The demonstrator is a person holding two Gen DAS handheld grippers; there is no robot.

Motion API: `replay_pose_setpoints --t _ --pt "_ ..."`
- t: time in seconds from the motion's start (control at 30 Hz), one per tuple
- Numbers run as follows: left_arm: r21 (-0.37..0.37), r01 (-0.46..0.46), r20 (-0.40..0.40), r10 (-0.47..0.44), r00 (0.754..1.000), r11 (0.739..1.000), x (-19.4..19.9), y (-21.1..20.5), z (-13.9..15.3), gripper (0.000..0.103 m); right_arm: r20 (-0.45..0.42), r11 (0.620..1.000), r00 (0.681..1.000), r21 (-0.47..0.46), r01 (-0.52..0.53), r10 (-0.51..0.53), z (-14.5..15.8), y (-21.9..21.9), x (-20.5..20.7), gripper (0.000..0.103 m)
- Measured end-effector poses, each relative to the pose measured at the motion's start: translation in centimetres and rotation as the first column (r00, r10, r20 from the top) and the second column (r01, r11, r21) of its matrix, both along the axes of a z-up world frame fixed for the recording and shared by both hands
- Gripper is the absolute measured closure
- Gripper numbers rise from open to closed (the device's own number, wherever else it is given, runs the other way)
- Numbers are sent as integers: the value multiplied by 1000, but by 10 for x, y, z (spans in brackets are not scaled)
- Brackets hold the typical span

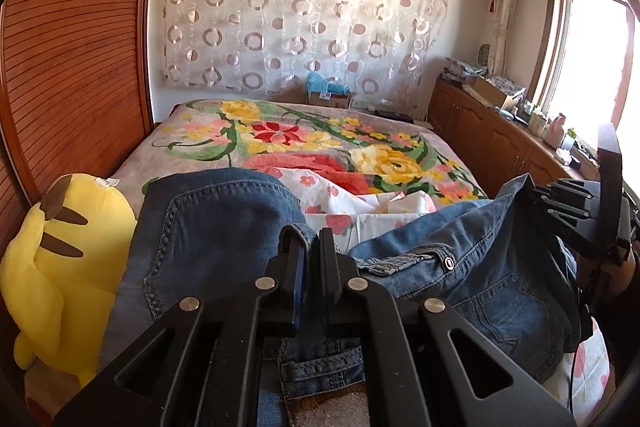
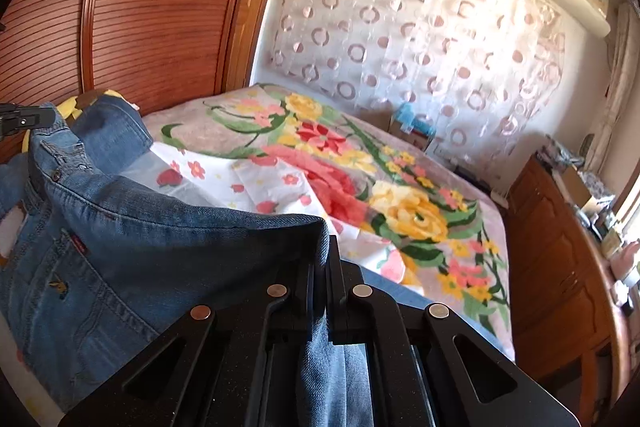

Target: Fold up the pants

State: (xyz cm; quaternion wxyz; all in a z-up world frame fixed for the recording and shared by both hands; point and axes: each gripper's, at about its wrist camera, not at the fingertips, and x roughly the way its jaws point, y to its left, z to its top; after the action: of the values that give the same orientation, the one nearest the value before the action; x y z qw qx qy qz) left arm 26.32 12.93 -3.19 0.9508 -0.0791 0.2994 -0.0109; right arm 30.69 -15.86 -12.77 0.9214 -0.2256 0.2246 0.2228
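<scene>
1. Holding the jeans (image 1: 224,223) above the bed (image 1: 192,131), I have the left claw (image 1: 310,247) and right claw (image 2: 326,255) each pinching denim.
2. Next, I judge, lay them flat toward twelve o'clock.

Left gripper (image 1: 308,239) clamped on a fold of blue denim pants (image 1: 208,223), fingers (image 1: 294,259) nearly together with cloth between. Denim draped across the near bed (image 1: 192,135), one snap button (image 1: 449,262) showing (right of the clamp). Right gripper (image 1: 536,195) at the right edge, touching the raised waistband; opening hidden. Yellow plush toy (image 1: 68,267) near left, floral blanket (image 1: 320,143) farther back.
</scene>
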Motion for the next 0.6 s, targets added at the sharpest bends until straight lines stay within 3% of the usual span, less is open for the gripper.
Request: replay_pose_setpoints --t 0.17,0.23,0.27,0.3,0.4,0.47,0.53,0.6 --pt "-1 17 -12 -17 1000 1000 1 2 0 88 -28 1000 1000 -19 11 -11 2 10 17 99" --pt "3 14 -10 -14 1000 1000 -3 3 2 73 -36 1000 999 -25 14 -14 3 13 21 99" --pt "10 9 2 -9 1000 1000 -5 3 3 56 -39 1000 999 -26 15 -16 4 14 22 99" --pt "15 13 15 -13 1000 1000 -9 2 6 47 -42 1000 999 -26 14 -15 5 15 24 99" --pt "22 23 22 -24 999 999 -14 0 9 30 -52 1000 998 -23 17 -18 8 16 26 99" --pt "18 39 21 -39 999 999 -17 -4 10 24 -69 1000 997 -13 19 -20 12 16 29 99" --pt "1 63 17 -63 998 998 -19 -8 9 21 -101 1000 995 6 23 -22 13 14 31 90" --pt "-11 92 1 -92 996 996 -20 -15 6 21 -123 999 992 30 36 -32 20 9 34 63"
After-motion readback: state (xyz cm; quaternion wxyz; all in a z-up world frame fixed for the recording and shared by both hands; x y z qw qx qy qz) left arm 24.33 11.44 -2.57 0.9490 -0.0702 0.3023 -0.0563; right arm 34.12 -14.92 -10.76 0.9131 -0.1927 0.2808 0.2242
